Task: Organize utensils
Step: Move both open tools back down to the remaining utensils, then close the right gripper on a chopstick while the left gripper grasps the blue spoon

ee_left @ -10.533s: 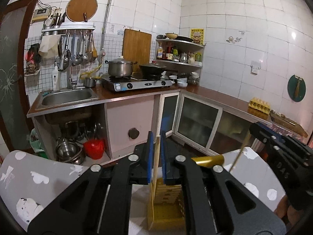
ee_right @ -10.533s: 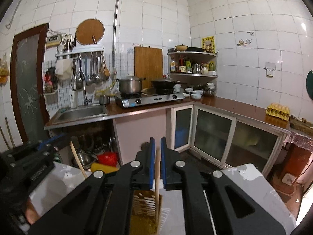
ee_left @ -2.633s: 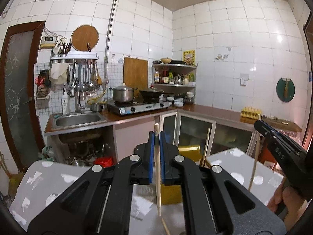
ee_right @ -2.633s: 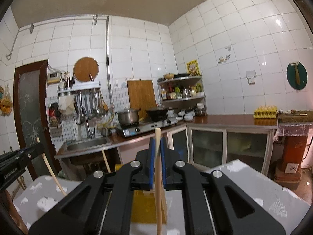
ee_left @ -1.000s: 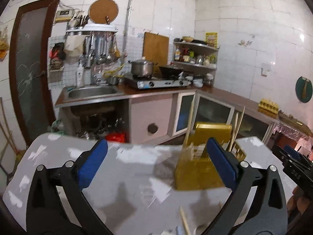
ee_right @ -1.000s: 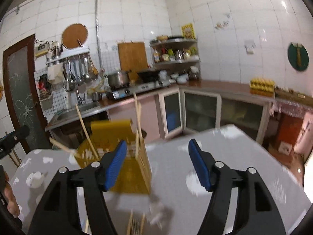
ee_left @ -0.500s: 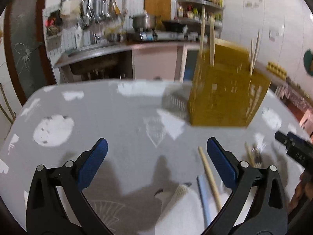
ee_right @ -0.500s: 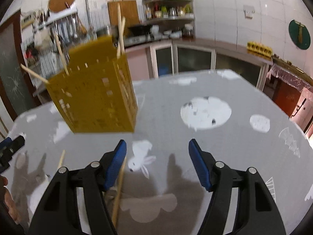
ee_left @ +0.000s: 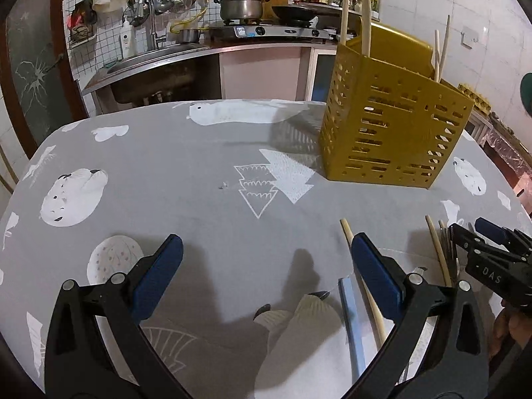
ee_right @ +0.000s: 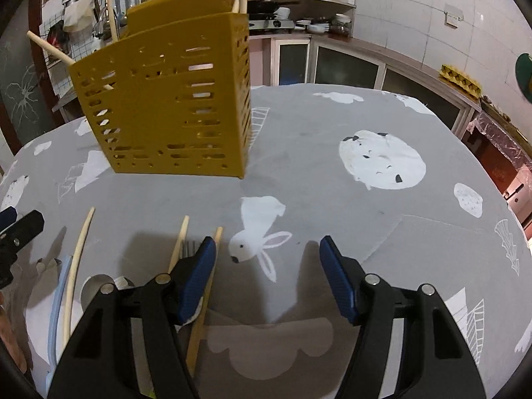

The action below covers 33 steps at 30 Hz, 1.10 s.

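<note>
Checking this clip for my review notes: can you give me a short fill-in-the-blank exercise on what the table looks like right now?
1. The slotted holder standing on the table is ____ in colour.
2. Between the blue pads of the left hand-held gripper there is ____.
3. The fork lies flat on the ____, not in the holder.
4. The chopsticks in the holder stick out of its ____.

Missing words: yellow; nothing; table; top

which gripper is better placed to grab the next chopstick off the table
Right, probably. The right gripper is open, with a chopstick running under its left finger beside the fork. The left gripper, also open, mostly faces bare tablecloth.
</note>
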Tool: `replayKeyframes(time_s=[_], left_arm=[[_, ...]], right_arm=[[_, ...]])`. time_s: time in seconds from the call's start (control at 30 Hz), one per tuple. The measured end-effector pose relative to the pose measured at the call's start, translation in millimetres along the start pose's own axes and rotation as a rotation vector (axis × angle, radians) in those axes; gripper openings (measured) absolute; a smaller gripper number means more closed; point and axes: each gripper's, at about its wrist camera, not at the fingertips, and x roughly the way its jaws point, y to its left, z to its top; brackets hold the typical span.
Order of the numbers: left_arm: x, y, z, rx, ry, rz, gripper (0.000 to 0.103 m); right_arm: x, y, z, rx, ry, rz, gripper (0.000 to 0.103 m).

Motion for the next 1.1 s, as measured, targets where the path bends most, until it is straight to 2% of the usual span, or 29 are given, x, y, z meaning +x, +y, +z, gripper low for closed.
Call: replayKeyframes(time_s=[0.23, 0.4, 0.5, 0.57, 0.63, 0.9, 1.0, 1.1], left_arm=[[2, -4, -2, 0.007, 0.005, 0.004, 0.098], [3, -7, -5, 0.018, 0.008, 0.009, 0.098], [3, -9, -8, 0.024, 0.016, 0.009, 0.098], [4, -11, -10, 0.029, 0.028, 0.004, 0.098], [5, -14, -11, 0.037, 0.042, 0.01, 0.098], [7, -19, -19, 0.015, 0.109, -0.039, 0.098], [11, -21, -23, 0.015, 0.143, -0.048, 0.09], [13, -24, -25, 0.036, 0.152, -0.027, 0.086]], right_arm=[[0, 7, -2, 0.019, 0.033, 0.048, 0.048], [-2, 16, -5, -0.01, 0.037, 0.016, 0.043], [-4, 18, -7, -0.015, 0.039, 0.028, 0.031], [-5, 18, -7, -0.01, 0.039, 0.053, 0.013], [-6, 16, -6, -0.011, 0.033, 0.066, 0.008], [-10, 9, -7, -0.01, 0.027, 0.088, 0.003], [-9, 10, -7, -0.009, 0.026, 0.088, 0.004], [-9, 10, -7, -0.002, 0.023, 0.091, 0.004]])
